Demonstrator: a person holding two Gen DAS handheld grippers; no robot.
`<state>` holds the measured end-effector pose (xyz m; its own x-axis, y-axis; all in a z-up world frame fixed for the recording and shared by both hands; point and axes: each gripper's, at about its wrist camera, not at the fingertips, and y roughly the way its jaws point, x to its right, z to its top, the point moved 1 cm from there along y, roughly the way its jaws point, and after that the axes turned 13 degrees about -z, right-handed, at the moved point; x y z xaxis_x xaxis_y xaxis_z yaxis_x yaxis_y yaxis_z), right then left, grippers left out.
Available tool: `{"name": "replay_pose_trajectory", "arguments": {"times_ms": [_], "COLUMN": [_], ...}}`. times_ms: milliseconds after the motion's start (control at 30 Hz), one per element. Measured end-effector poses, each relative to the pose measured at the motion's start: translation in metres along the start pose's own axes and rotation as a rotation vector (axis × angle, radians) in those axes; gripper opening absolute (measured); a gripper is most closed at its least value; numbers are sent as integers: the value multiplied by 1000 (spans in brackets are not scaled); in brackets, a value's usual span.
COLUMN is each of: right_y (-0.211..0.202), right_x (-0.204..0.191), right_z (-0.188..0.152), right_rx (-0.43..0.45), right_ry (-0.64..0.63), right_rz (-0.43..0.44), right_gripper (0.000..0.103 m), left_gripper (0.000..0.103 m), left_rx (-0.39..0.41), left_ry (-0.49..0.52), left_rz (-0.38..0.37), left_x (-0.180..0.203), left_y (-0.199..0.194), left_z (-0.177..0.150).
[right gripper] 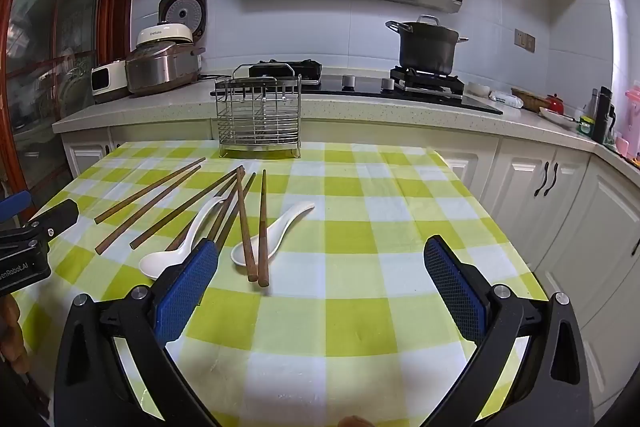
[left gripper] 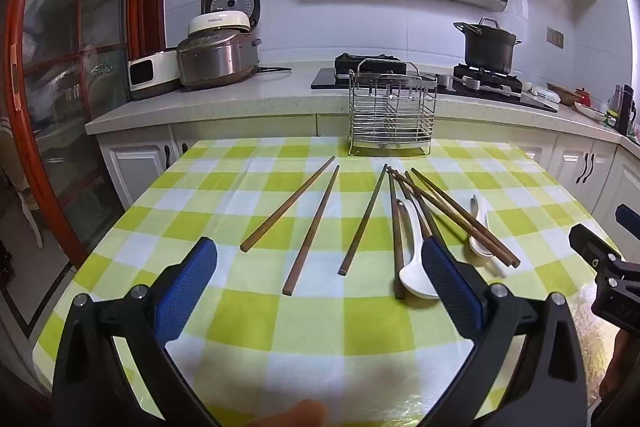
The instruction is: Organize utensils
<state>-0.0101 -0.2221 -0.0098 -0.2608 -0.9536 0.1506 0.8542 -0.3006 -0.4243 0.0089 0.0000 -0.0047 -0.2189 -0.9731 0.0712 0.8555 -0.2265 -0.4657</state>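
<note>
Table: the table (right gripper: pixel 360 239) carries a green-and-white checked cloth.
Rack: wire utensil rack (left gripper: pixel 391 113), upright at the table's far edge, nothing visible inside (landmark for all positions below).
Chopsticks: brown chopsticks (left gripper: pixel 312 229) lie flat on the cloth in front of the rack; three lie singly to its left front, the rest cross in a loose pile.
Spoons: one white spoon (left gripper: pixel 412 259) lies within the pile; a second white spoon (right gripper: pixel 276 233) lies partly under two chopsticks, on the pile's right side.
Left gripper: left gripper (left gripper: pixel 320 291), fingers spread wide, holding nothing, hovering above the near cloth.
Right gripper: right gripper (right gripper: pixel 320 291), fingers likewise spread apart, holding nothing.
</note>
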Motion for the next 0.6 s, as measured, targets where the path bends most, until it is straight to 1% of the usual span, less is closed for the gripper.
{"name": "replay_pose_trajectory", "arguments": {"times_ms": [600], "right_y": [0], "right_x": [-1], "right_z": [1], "right_rx": [-1], "right_ry": [-2], "right_rz": [1], "right_gripper": [97], "left_gripper": [99], "left_rx": [-5], "left_ry": [-1], "left_rz": [-3], "left_x": [0], "left_y": [-2], "left_z": [0]}}
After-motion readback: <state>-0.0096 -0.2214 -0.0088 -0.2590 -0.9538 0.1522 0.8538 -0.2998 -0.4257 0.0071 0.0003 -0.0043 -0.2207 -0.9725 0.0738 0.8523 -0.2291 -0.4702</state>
